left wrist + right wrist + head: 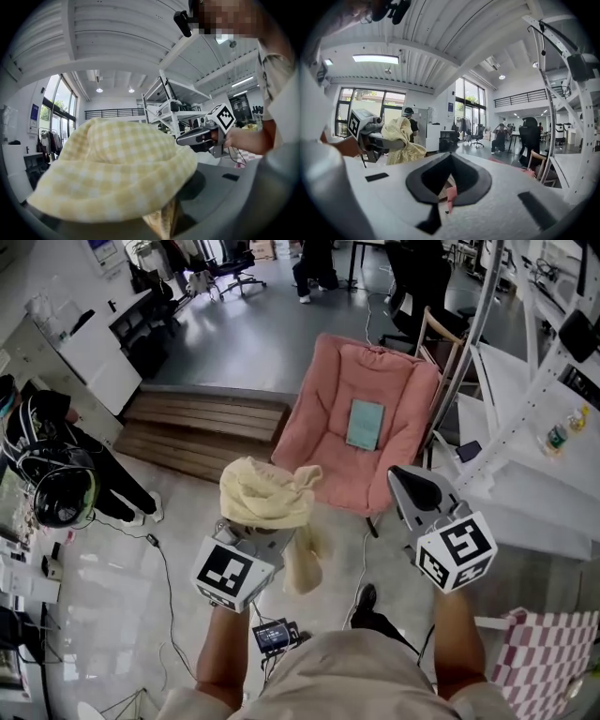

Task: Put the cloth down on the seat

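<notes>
A yellow-and-white checked cloth (265, 493) is bunched on top of my left gripper (246, 542), which is shut on it; one end hangs down at the right (305, 559). In the left gripper view the cloth (117, 168) covers the jaws. The pink padded chair (328, 442) stands just beyond the cloth, its seat facing me, with a flat teal item (365, 424) lying in it. My right gripper (413, 487) hovers to the right of the cloth, in front of the chair's right side, shut with nothing in it. From the right gripper view the cloth (401, 140) shows at the left.
Wooden steps (202, 432) lie left of the chair. A white table (534, 484) and white frame stand at the right, a wooden chair (441, 338) behind the pink one. A person in dark clothes (66, 456) is at the left. Cables (169, 587) trail on the glossy floor.
</notes>
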